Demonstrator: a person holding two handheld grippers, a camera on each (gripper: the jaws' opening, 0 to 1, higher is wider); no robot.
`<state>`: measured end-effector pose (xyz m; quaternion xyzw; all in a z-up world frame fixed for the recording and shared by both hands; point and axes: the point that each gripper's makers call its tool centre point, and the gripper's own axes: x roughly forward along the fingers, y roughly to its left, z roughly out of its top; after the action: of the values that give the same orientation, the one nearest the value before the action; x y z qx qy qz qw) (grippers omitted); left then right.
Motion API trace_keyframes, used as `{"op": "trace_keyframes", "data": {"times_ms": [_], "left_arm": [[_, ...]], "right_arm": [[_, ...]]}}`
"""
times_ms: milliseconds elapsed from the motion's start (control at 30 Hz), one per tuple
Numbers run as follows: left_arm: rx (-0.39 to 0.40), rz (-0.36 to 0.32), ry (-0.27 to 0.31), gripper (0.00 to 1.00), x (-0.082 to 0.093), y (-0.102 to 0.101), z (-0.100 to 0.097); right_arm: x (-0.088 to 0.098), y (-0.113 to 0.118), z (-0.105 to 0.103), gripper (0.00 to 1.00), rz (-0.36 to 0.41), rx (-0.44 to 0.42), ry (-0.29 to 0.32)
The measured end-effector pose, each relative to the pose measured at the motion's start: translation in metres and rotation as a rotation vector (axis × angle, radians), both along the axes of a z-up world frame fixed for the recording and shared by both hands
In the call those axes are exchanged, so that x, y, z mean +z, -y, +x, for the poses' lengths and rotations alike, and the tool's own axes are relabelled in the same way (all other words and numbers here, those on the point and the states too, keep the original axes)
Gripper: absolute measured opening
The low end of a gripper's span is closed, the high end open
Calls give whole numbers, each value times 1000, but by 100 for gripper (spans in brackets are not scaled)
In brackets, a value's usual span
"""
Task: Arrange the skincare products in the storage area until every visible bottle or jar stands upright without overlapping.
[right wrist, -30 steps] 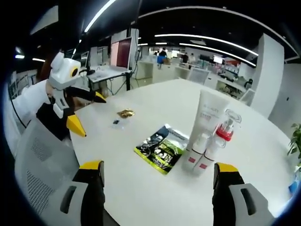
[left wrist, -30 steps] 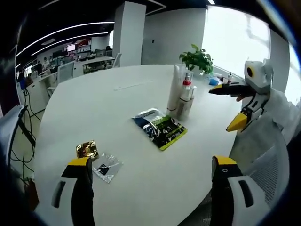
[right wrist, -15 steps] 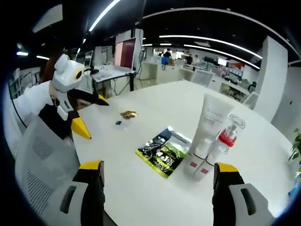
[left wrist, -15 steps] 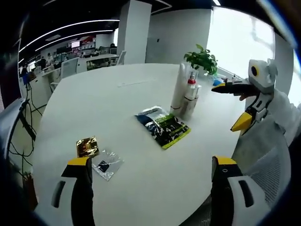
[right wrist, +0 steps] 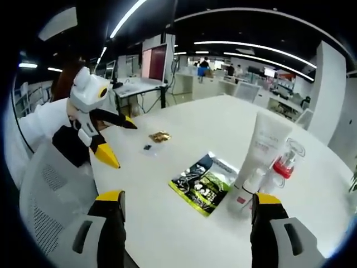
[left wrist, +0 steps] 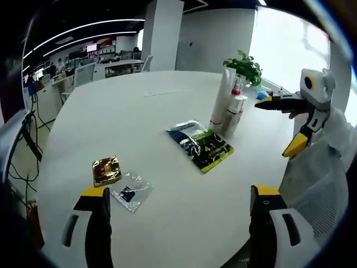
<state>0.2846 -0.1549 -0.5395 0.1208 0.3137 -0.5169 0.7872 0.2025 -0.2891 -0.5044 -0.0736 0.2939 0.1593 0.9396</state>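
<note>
White table (left wrist: 139,117) holds upright bottles (left wrist: 228,109), seemingly touching; both grippers (left wrist: 178,215) (right wrist: 187,220) released, empty.

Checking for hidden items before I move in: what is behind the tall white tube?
In the left gripper view, a potted plant rises behind the tube. The tube hides the plant's pot and the table directly behind it.

Open-plan office. A large round white counter (left wrist: 139,128) stands before rows of desks (left wrist: 106,64) with monitors (right wrist: 156,61); linear ceiling lights (right wrist: 251,53), a white column (left wrist: 162,33), a mesh office chair (right wrist: 53,190) and a potted plant (left wrist: 244,66) by the window.
</note>
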Motion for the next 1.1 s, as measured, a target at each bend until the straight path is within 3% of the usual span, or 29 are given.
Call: {"op": "trace_keyframes", "data": {"times_ms": [767,1100], "left_arm": [[-2,45,-32,94,-26,-12,21],[-11,83,-47,88,-38,-13,37]], "right_arm": [[-10,-14,4,71,38,45,-37],[-15,-22,5,68,28,91,-45]]}}
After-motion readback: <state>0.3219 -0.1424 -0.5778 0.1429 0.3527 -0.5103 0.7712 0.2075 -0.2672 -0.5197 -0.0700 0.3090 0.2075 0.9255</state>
